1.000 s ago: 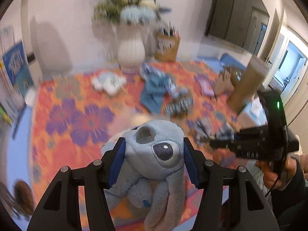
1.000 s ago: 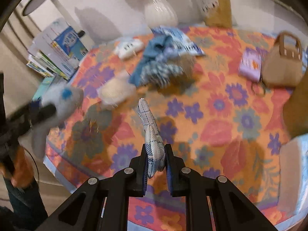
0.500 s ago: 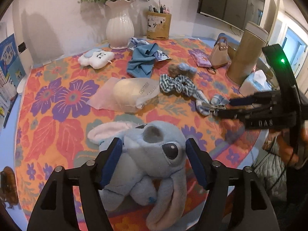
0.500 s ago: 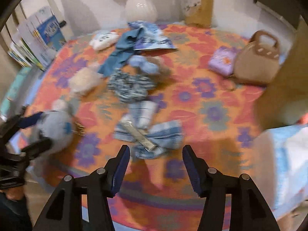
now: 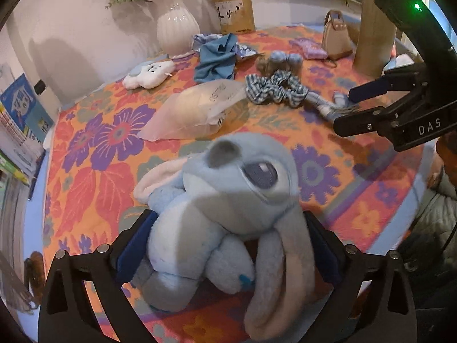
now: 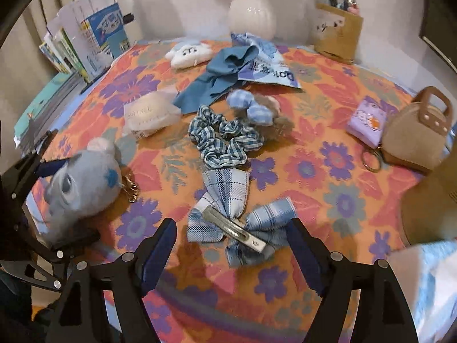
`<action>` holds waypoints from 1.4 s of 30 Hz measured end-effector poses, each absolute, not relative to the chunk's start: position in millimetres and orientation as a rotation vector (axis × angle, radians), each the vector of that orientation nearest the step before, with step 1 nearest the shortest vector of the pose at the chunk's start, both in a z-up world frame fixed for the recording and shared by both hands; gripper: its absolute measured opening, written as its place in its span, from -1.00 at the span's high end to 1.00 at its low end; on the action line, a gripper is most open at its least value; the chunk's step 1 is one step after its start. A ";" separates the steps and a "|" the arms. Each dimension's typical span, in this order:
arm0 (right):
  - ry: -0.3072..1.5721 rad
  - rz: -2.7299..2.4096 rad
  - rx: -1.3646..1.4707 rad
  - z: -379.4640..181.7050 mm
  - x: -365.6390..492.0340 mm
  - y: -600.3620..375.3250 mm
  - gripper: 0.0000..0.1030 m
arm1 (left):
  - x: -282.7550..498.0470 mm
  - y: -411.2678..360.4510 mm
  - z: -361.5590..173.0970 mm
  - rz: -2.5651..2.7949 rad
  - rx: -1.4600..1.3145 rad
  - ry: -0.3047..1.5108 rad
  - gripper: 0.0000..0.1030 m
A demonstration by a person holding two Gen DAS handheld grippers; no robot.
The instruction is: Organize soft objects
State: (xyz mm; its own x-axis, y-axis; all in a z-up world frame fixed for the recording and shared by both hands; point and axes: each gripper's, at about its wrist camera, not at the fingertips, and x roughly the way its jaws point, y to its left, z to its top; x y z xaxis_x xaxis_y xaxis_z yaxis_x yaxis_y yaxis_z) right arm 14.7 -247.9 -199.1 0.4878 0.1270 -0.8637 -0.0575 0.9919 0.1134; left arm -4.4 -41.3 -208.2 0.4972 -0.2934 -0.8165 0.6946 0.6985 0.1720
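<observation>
- While my left gripper [image 5: 225,245] stands wide around the plush [image 5: 228,200], its blue pads flank the body on both sides; whether they press the fur or merely stand beside it, I cannot tell.
- Plush: lies on the cloth [image 5: 94,171] at the near left edge of the table, head pointing away from my left tool, one long ear drooping toward the camera. Its long axis runs roughly along the fingers.
- Right gripper [image 6: 231,251]: jaws wide apart, nothing between the pads; it hovers just short of the bow [image 6: 240,223].
- Bow: a pale blue plaid clip lying flat on the cloth, directly ahead of my right tool and nearer to it than to the left one. Its metal clip bar [image 6: 234,228] faces up and runs slantwise, upper left to lower right, so the bow's long axis lies almost across the open jaws rather than along them.
- Judgement: a grasp of the bow would turn on this crosswise lie; the pads would meet its two wings unless the wrist turns.
- Beyond the bow, touching its far tail, lies the scrunchie [image 6: 222,140]; farther back, a blue rag [image 6: 225,77] and a cloud toy [image 6: 190,53].
- Hidden or unclear: the plush's underside and legs behind my left fingers; the gap, if any, between plush and table edge; the right margin of the right view, blurred.
</observation>
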 end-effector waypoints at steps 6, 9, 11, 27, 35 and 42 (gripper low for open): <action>1.053 0.069 0.058 -203.4 14.0 -246.1 -0.17 | 14.0 -28.4 -206.1 -0.577 0.447 0.874 0.01; 1.041 0.044 0.053 -201.3 10.7 -244.2 0.10 | 20.2 -22.2 -206.3 -0.551 0.412 0.881 0.23; 1.038 0.027 0.042 -199.9 9.2 -241.1 0.28 | 20.6 -22.2 -206.0 -0.543 0.407 0.881 0.24; 0.943 -0.085 -0.018 -142.7 -14.1 -233.0 0.65 | -0.4 -38.9 -160.5 -0.555 0.373 0.779 0.28; 0.847 -0.166 -0.019 -96.8 -44.8 -245.8 0.65 | -16.6 -60.0 -115.1 -0.603 0.376 0.674 0.28; 0.765 -0.206 0.018 -52.3 -83.2 -276.2 0.65 | -37.1 -101.1 -66.8 -0.721 0.370 0.586 0.28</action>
State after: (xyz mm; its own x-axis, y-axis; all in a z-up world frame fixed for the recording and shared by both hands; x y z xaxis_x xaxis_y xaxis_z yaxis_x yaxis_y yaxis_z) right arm -83.2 -276.2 -52.3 0.7025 -0.1783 -0.6890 0.1916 0.9797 -0.0581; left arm -37.1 -101.1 -66.8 0.6033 -0.5070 -0.6156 0.7065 0.6979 0.1176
